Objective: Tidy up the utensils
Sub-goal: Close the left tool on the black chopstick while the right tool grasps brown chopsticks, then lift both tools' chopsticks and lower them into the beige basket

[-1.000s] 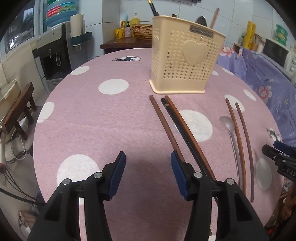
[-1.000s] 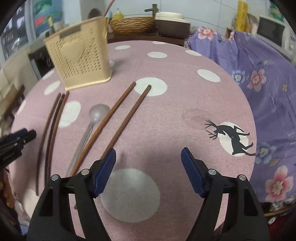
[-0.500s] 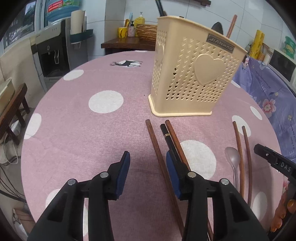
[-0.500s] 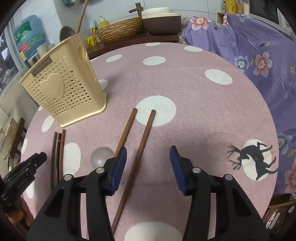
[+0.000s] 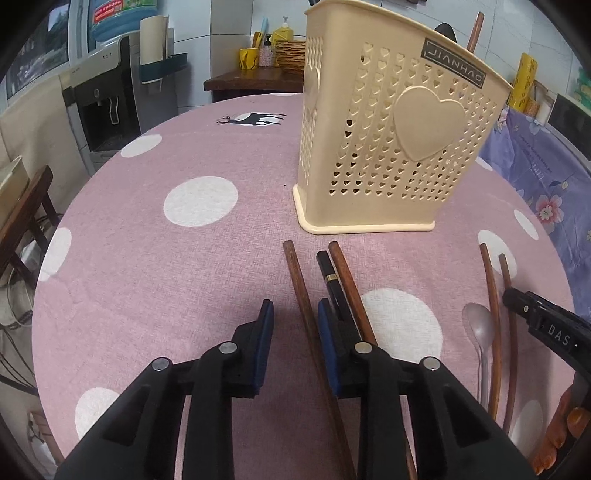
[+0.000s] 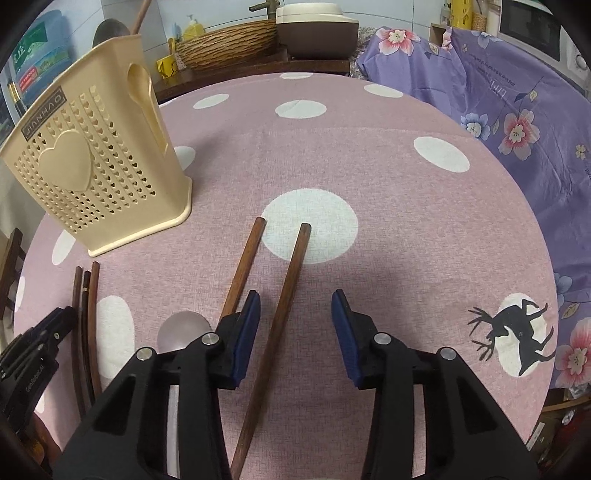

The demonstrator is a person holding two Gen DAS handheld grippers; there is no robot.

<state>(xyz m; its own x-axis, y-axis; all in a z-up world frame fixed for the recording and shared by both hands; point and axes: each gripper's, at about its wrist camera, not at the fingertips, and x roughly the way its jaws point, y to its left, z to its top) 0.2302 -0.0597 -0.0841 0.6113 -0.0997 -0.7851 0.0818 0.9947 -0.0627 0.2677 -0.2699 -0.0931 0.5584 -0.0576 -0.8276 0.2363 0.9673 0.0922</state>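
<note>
**A:** How far along are we? Our left gripper has its jaws apart with one brown chopstick lying between the pads. They have just been closing, but the pads do not press it yet. A black chopstick and another brown one lie just beyond the right pad.

**B:** Same on our side. The right gripper has also just been narrowing, its jaws wider apart, with the right-hand stick of the brown pair between them and nearer the left pad, untouched as far as we can judge. Its twin runs under the outside of the left pad.

**A:** So nothing on the cloth is lifted. The cream holder stands ahead of our left tongs, and we judge that most of the work is left: five sticks and a spoon lie on the pink tablecloth.

**B:** Something is already in the holder: a brown handle and a dark rounded top poke above its rim. What they are we cannot tell.

**A:** Also hidden: the near ends of every stick run under our tongs or out of frame, and the spoon's handle is half covered in the right view.
</note>
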